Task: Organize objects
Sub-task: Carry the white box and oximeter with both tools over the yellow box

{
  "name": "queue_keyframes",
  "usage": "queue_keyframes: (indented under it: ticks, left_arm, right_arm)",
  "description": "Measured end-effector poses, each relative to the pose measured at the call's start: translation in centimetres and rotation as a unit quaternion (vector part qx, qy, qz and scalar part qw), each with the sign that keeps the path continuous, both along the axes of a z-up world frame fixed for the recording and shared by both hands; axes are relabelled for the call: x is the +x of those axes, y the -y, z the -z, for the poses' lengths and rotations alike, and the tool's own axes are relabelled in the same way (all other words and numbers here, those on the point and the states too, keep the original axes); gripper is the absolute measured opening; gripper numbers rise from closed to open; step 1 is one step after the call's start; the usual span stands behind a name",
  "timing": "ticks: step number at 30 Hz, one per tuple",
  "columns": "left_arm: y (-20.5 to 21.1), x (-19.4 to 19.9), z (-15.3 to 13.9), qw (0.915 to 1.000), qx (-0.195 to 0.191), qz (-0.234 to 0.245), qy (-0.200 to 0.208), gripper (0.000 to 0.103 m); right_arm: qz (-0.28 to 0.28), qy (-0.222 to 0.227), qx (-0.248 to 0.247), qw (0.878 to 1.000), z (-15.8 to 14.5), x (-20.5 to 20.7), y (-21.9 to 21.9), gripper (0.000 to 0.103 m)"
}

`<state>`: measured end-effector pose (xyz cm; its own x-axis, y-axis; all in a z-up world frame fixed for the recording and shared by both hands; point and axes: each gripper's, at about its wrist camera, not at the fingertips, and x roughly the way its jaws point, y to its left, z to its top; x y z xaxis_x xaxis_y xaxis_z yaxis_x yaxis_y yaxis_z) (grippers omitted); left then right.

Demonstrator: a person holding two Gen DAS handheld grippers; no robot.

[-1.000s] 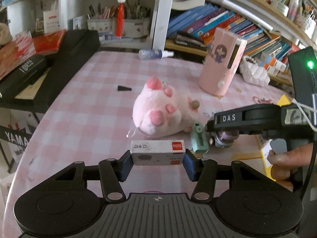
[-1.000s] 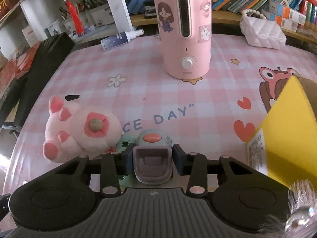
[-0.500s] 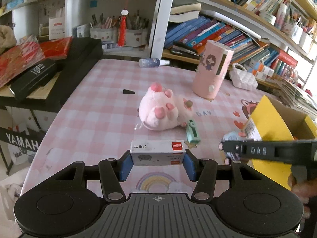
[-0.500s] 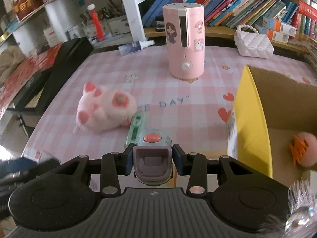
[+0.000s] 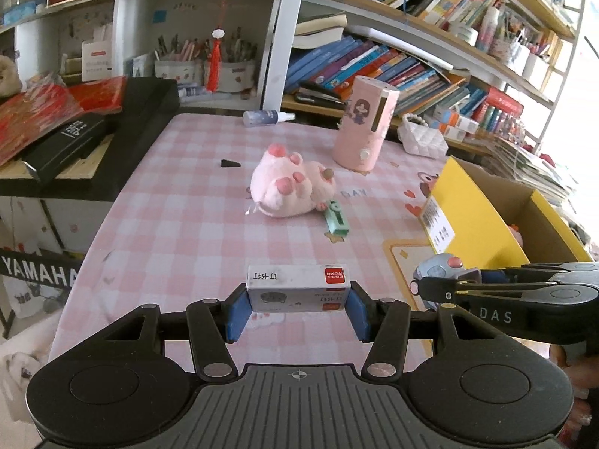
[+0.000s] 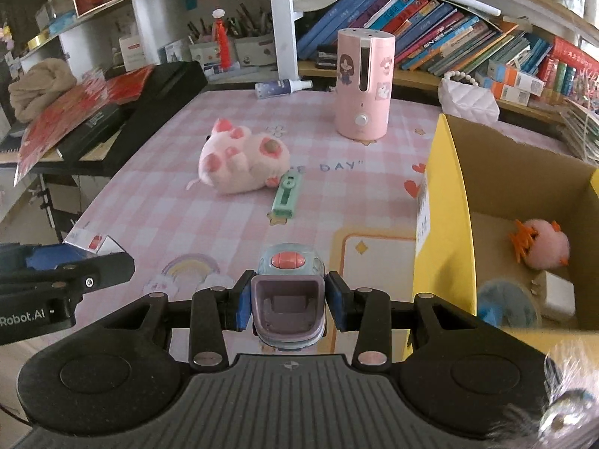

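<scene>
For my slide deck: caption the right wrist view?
Right gripper holding a toy car beside an open yellow box.

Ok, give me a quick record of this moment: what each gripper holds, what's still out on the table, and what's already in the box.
left gripper: shut on small white box, held above the table
right gripper: shut on toy car, beside the cardboard box
still on table: pink plush toy lying on its side; green stapler touching it; pink humidifier upright; spray bottle lying at the far edge
in cardboard box: pink fluffy ball, white charger, blue item too blurred to name
</scene>
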<state>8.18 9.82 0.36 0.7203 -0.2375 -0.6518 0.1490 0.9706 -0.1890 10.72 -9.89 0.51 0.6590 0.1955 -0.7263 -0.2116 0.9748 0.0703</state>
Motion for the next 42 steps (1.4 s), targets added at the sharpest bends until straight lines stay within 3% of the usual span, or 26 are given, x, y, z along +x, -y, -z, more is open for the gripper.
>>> queue_keyframes:
  ticks: [12, 24, 42]
  left_arm:
    - [-1.2, -5.0, -1.2, 0.9999, 0.009, -0.001, 0.013, 0.052]
    - [-0.5, -8.2, -1.3, 0.9994, 0.010, 0.028, 0.020, 0.052]
    - [4.1, -10.2, -0.9, 0.9915, 0.013, 0.127, 0.028, 0.052]
  right_arm:
    - [0.004, 0.003, 0.010, 1.000, -0.5, -5.4, -1.0, 0.037]
    - [0.032, 0.010, 0.019, 0.999, -0.6, -10.0, -0.3, 0.037]
    - [0.125, 0.014, 0.022, 0.992, 0.0, -15.5, 4.1, 0.037]
